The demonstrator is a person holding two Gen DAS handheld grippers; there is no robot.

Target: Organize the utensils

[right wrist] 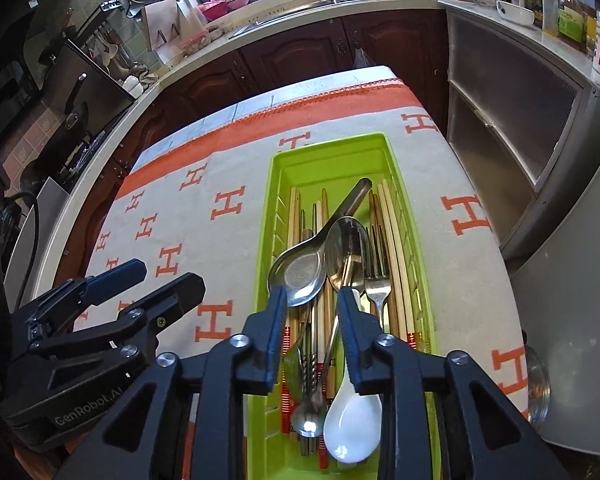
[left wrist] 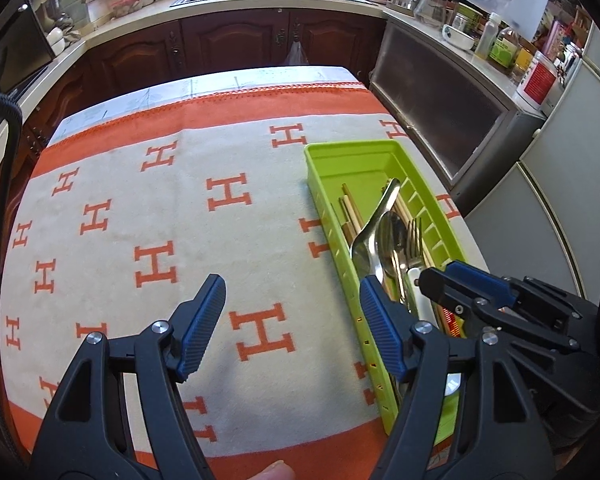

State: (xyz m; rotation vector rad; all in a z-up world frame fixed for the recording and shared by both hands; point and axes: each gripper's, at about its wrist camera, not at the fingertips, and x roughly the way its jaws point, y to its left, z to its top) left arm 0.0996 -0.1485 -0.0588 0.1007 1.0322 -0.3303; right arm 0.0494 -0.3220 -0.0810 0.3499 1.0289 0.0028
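Two handheld tools work over a counter (left wrist: 148,200) draped in an orange-and-cream cloth (right wrist: 228,208) printed with letter H motifs, in a home kitchen. At the cloth's right side a lime-green plastic tray (right wrist: 332,152) holds the utensils: wooden chopsticks (right wrist: 396,248) laid lengthwise, a steel soup spoon (right wrist: 304,272), a tablespoon (right wrist: 346,248), a fork (right wrist: 376,276) and a white ceramic spoon (right wrist: 352,424) nearest the camera. The right tool (right wrist: 312,300) hangs directly above the tray, its jaws partly apart and gripping nothing, the utensils lying loose beneath them. The left tool (left wrist: 292,292) hovers just beside the tray's left wall, jaws spread wide and empty over bare cloth
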